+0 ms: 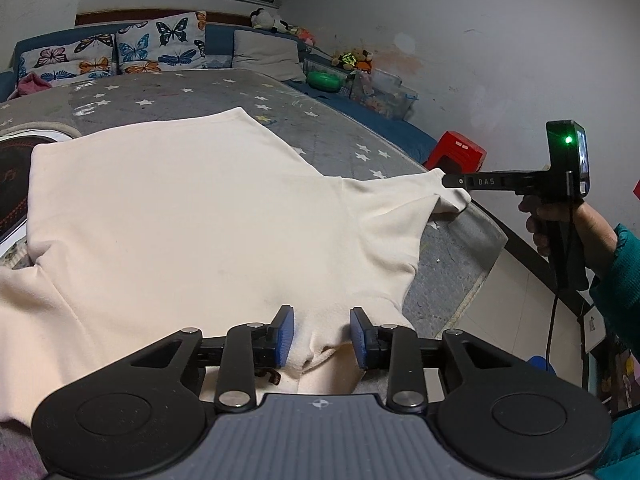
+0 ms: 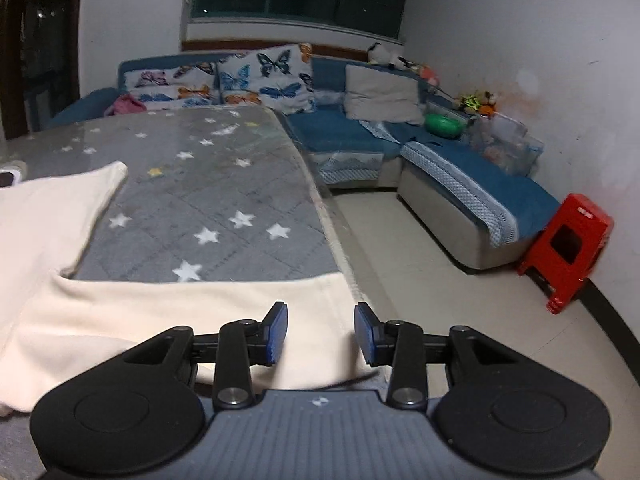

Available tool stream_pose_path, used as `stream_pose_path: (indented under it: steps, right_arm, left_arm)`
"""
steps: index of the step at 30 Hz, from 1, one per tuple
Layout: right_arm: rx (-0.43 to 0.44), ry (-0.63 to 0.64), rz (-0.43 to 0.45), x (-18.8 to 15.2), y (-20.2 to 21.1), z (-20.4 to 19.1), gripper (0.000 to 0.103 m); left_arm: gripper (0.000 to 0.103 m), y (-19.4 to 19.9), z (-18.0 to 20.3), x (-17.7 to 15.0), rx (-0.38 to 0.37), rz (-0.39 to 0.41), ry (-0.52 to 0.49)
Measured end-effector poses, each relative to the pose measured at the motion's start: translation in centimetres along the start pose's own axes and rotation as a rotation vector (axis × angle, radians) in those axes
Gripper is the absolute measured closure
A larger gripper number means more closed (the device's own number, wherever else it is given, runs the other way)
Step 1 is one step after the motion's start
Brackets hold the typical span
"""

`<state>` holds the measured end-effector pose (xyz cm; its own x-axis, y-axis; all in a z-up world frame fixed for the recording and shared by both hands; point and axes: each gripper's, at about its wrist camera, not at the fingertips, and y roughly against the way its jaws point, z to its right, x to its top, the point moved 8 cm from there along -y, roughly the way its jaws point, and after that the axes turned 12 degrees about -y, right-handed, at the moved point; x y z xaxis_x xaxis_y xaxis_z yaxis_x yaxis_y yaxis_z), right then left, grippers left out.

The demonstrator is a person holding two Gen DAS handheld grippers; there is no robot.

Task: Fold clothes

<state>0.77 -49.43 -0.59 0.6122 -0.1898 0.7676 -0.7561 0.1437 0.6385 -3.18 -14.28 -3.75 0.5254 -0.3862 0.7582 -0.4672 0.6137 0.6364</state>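
A cream shirt [image 1: 180, 208] lies spread flat on a grey star-patterned table cover [image 1: 320, 128]. My left gripper [image 1: 322, 336] is open, its blue pads either side of a raised fold at the shirt's near edge. In the left wrist view my right gripper [image 1: 452, 181] reaches in from the right, with its tip at the end of the shirt's right sleeve [image 1: 404, 208]. In the right wrist view the right gripper [image 2: 321, 332] is open above the cream sleeve [image 2: 200, 312] near the table's right edge.
A blue sofa [image 2: 460, 168] with butterfly cushions [image 2: 264, 76] wraps around the far and right sides. A red plastic stool [image 2: 568, 248] stands by the wall. A dark round object [image 1: 12, 184] lies at the table's left. Tiled floor [image 2: 420, 272] lies right of the table.
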Motion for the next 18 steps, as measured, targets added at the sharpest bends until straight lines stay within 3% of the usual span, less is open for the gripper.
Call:
stream_pose_path:
  steps: [5, 18]
  right_arm:
    - [0.06, 0.008, -0.056, -0.4, -2.1, -1.3, 0.064]
    - [0.09, -0.029, -0.042, 2.8, -6.8, -1.5, 0.057]
  left_arm:
    - [0.069, 0.0, 0.1, -0.1, 0.005, -0.002, -0.008]
    - [0.067, 0.2, 0.3, -0.3, 0.012, -0.003, -0.026]
